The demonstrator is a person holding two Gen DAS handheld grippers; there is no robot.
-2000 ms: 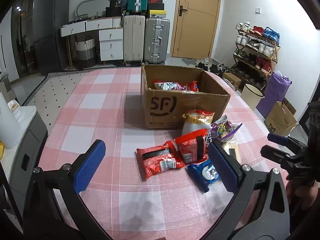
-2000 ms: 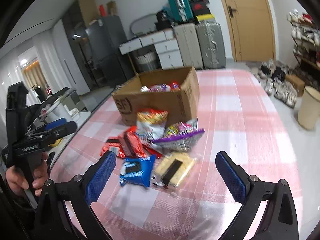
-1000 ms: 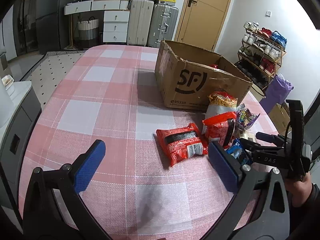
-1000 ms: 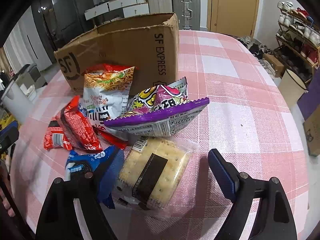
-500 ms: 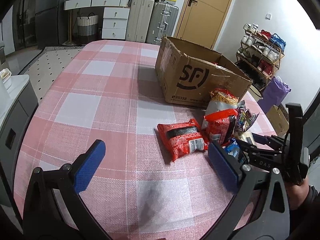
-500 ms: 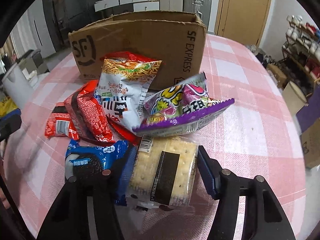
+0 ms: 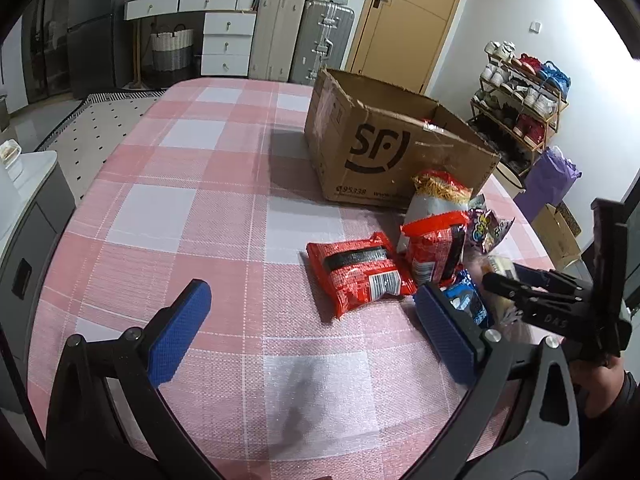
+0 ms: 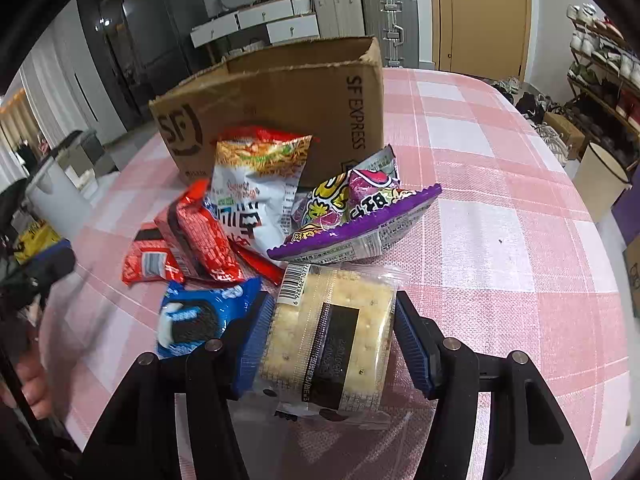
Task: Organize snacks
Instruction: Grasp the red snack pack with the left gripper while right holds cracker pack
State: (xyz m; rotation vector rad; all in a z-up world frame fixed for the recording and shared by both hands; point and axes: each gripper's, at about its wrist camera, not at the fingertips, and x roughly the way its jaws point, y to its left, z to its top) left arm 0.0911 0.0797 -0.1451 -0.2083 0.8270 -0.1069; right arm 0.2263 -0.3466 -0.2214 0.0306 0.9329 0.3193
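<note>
My right gripper (image 8: 332, 344) is shut on a clear pack of crackers (image 8: 332, 320) with a black band, both blue pads against its sides, low over the checked tablecloth. Beside it lie a blue cookie pack (image 8: 196, 316), red packs (image 8: 200, 244), a noodle-snack bag (image 8: 256, 192) and a purple bag (image 8: 360, 216). The open cardboard box (image 8: 280, 92) stands behind them. My left gripper (image 7: 312, 332) is open and empty, left of the pile; a red pack (image 7: 356, 272) lies ahead of it. In the left wrist view the right gripper (image 7: 516, 280) is at the right.
The pink checked table (image 7: 192, 208) has bare cloth to the left of the box (image 7: 384, 152). Off the table are suitcases and drawers at the back, a shoe rack (image 7: 524, 96) and a bin at the right, and a grey cabinet at the left.
My right gripper moved down to the cracker pack and closed on it from wide open. My left gripper drifted slightly and stayed open.
</note>
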